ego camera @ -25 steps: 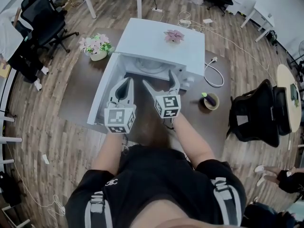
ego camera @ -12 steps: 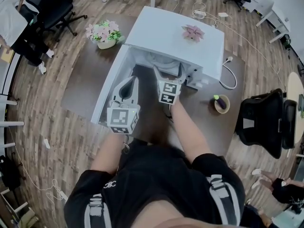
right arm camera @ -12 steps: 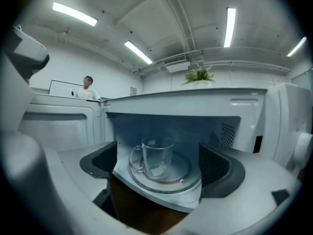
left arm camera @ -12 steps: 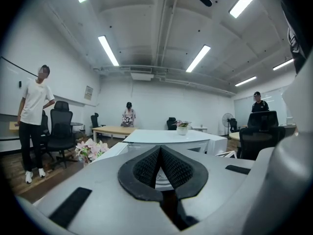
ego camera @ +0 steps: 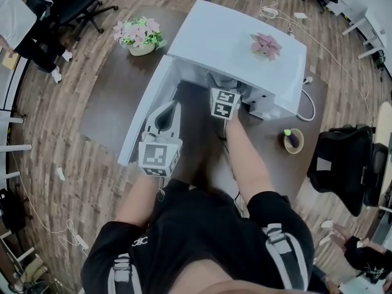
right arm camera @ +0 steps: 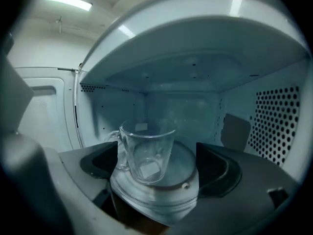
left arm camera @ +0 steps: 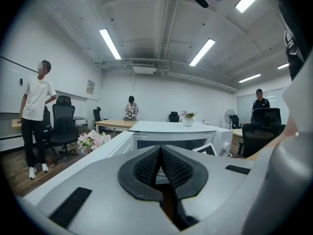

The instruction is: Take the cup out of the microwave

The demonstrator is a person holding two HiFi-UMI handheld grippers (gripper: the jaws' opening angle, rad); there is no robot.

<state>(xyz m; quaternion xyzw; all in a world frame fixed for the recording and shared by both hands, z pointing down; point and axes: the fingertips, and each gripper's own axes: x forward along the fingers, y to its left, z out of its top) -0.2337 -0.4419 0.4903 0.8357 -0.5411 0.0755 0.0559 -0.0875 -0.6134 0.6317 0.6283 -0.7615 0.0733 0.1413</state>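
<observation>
Head view: right gripper (ego camera: 224, 94) is inside the open white box microwave (ego camera: 239, 38); left gripper (ego camera: 166, 116) hangs outside.
Left gripper view: jaws clenched, empty.
Right gripper view: jaws released, flanking the untouched clear glass handled cup (right arm camera: 145, 151) inside the microwave. Advance squarely, clear the handle, then close.

Right gripper (ego camera: 222, 92) inside microwave (ego camera: 245, 41) (door (ego camera: 138, 124) open); left gripper (ego camera: 171, 108) just outside

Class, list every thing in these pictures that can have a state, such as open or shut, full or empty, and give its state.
Door: open.
Cup: upright, empty, on the turntable inside the microwave, not gripped.
Left tongs: shut, empty.
Right tongs: open, inside the microwave, pointed at the cup.
</observation>
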